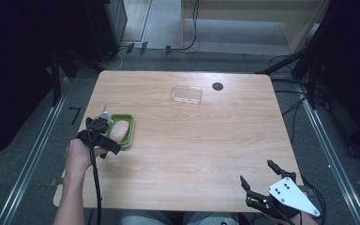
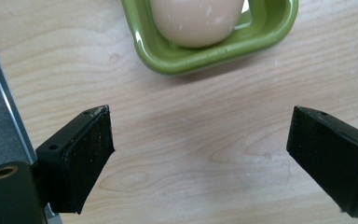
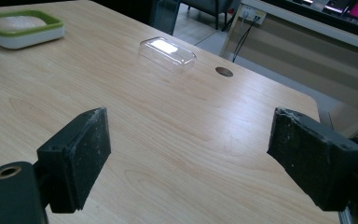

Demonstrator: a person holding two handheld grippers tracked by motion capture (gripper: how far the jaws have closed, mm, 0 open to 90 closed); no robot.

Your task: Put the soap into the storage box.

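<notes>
A green dish [image 1: 129,132] sits near the table's left edge with a pale oval lump [image 1: 119,129] in it. My left gripper [image 1: 104,134] hovers just left of the dish, held by a hand. In the left gripper view its jaws stand wide apart over bare wood, open [image 2: 200,154], with the dish [image 2: 168,60] and the lump [image 2: 196,21] just ahead. My right gripper [image 1: 258,172] is at the front right corner, open and holding nothing. The right gripper view [image 3: 189,154] looks across the table toward the dish [image 3: 23,35].
A clear plastic lid [image 1: 186,94] lies at the back middle of the wooden table [image 1: 192,150], also seen as the lid [image 3: 168,53] in the right gripper view. A dark round hole [image 1: 217,86] is beside it. Cables run over the floor beyond the table.
</notes>
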